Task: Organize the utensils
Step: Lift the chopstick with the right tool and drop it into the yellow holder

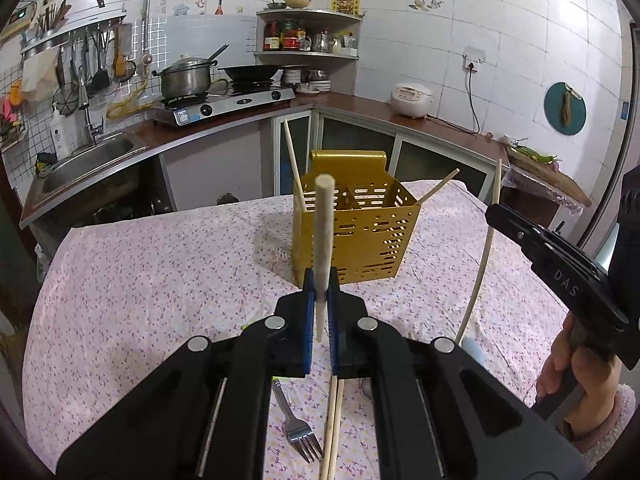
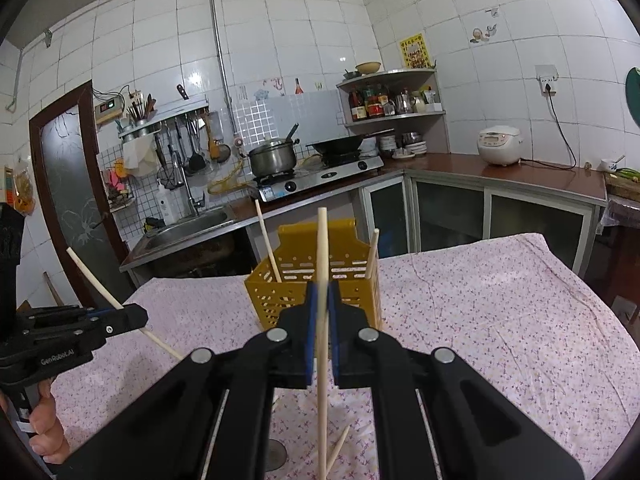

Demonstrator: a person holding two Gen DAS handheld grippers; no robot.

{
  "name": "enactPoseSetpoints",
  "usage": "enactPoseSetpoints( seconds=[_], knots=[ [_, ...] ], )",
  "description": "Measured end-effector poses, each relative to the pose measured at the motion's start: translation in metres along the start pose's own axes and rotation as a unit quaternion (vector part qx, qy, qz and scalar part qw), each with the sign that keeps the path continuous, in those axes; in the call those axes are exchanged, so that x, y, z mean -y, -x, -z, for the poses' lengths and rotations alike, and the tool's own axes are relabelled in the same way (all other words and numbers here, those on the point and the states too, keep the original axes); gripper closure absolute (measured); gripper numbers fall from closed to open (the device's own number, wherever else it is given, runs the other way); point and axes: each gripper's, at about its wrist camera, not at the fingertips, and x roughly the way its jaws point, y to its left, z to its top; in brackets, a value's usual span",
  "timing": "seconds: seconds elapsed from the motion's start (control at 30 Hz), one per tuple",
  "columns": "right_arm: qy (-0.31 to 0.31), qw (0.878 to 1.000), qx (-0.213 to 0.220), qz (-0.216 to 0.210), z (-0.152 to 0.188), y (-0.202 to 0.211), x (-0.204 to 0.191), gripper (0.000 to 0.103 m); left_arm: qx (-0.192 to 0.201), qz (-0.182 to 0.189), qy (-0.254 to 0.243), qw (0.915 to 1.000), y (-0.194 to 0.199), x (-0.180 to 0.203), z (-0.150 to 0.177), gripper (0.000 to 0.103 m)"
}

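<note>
Left gripper [image 1: 320, 280] clamped on one wooden chopstick [image 1: 323, 232], blue pads pinching it near its lower third; the stick stands almost upright in that wrist view, its blunt top in front of the gold caddy. From the right wrist view the same gripper [image 2: 138, 316] sits low at the left edge, pointing across the table, its stick slanting up and to the left. A hand [image 2: 44, 420] wraps the handle below it.

Right gripper [image 2: 322, 300] likewise closed on a second chopstick [image 2: 322, 320] — held near the middle, upright, with a long length hanging below the pads. In the left wrist view this gripper [image 1: 494, 210] comes in from the right edge, angled down toward the table, the stick running through its tip and bowed by the lens. Hand [image 1: 576, 376] on its handle, pink fuzzy sleeve [image 1: 608, 432] at the wrist.

Table [image 1: 140, 280] covered in a pink floral cloth. Gold perforated utensil caddy [image 1: 360, 232] stands mid-table, ahead of both grippers, divided into compartments; two chopsticks already lean inside it — one [image 1: 294, 168] at the left corner, one [image 1: 438, 186] tilted out to the right.

Loose on the cloth beneath the left gripper: a pair of chopsticks [image 1: 334, 420] lying side by side, and a metal fork [image 1: 298, 428] just left of them, tines toward the camera.
</note>
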Motion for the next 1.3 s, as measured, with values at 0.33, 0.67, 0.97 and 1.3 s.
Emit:
enactPoseSetpoints(
  seconds=[0.33,0.67,0.97,1.3],
  knots=[
    [0.011,0.999,0.048,0.001,-0.041,-0.011,-0.006,0.097,0.008,0.007,0.003,0.9999,-0.003,0.006,-0.043,0.099],
    [0.025,0.992,0.122,0.023,-0.118,-0.040,-0.011,0.097,0.037,0.008,-0.018,0.9991,-0.008,0.016,-0.130,0.099],
    [0.022,0.990,0.133,0.050,-0.115,-0.090,-0.002,0.097,0.023,0.000,-0.023,0.9995,-0.068,0.013,-0.138,0.099],
    [0.034,0.996,0.068,0.039,-0.075,-0.128,0.009,0.097,-0.052,-0.007,-0.012,0.9985,-0.137,-0.001,-0.099,0.099]
  ],
)
